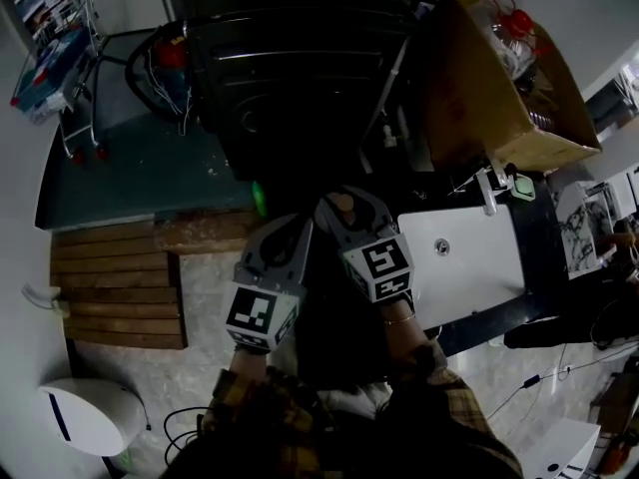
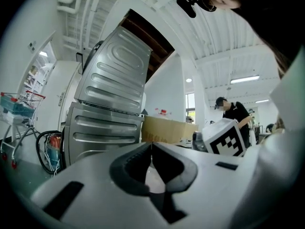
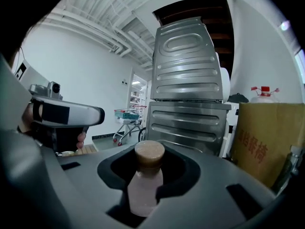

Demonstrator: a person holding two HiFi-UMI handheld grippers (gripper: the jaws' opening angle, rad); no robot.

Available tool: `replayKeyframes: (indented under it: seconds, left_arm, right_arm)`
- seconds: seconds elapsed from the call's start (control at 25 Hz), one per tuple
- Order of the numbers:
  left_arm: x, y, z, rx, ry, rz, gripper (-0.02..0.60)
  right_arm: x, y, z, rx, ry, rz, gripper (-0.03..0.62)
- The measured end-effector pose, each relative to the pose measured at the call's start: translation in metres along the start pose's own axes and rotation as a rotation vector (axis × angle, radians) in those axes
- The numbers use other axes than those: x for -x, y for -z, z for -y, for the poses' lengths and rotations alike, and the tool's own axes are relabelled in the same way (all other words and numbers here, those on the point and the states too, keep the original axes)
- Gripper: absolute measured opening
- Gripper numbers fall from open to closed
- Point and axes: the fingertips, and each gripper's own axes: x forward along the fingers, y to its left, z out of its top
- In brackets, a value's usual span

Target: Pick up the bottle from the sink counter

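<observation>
A small pale bottle (image 3: 144, 187) with a brown cap stands upright between the jaws of my right gripper (image 3: 147, 175), which is shut on its body. In the head view the brown cap of the bottle (image 1: 341, 205) shows at the tip of the right gripper (image 1: 344, 216), held up close to my body and left of the white sink (image 1: 469, 267). My left gripper (image 1: 297, 230) is raised beside it, a little to the left. Its jaws meet at the tips with nothing between them, as the left gripper (image 2: 151, 146) shows in its own view.
A dark counter with a faucet (image 1: 486, 192) surrounds the sink. Ahead stand stacked metal washing machines (image 3: 188, 99) and a cardboard box (image 1: 504, 88) at the right. A shopping cart (image 1: 62, 63) and a wooden pallet (image 1: 118, 292) are at the left. A person (image 2: 235, 113) stands far off.
</observation>
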Motion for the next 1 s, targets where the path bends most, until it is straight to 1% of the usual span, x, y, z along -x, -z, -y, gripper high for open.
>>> replayKeyframes:
  seconds: [0.12, 0.32, 0.48, 0.64, 0.72, 0.84, 1.0]
  left_arm:
    - [0.006, -0.01, 0.012, -0.009, 0.015, 0.019, 0.023]
    - [0.014, -0.03, 0.032, -0.019, 0.042, 0.05, 0.023]
    - [0.022, -0.043, 0.045, -0.053, 0.052, 0.062, 0.023]
    - [0.029, -0.059, 0.049, -0.069, 0.059, 0.083, 0.023]
    - [0.033, -0.066, 0.052, -0.071, 0.062, 0.094, 0.023]
    - [0.042, -0.077, 0.056, -0.058, 0.072, 0.112, 0.023]
    - [0.051, -0.087, 0.065, -0.042, 0.1, 0.135, 0.023]
  right_arm:
    - [0.017, -0.016, -0.004, 0.016, 0.003, 0.029, 0.126]
    - [0.045, -0.043, -0.012, 0.0, -0.001, 0.076, 0.126]
    - [0.071, -0.06, -0.018, 0.018, 0.006, 0.118, 0.126]
    - [0.092, -0.073, -0.023, 0.019, 0.015, 0.148, 0.126]
    - [0.102, -0.078, -0.026, 0.018, 0.017, 0.16, 0.125]
    - [0.118, -0.087, -0.033, 0.046, 0.021, 0.173, 0.126]
    - [0.141, -0.099, -0.04, 0.068, 0.023, 0.189, 0.126]
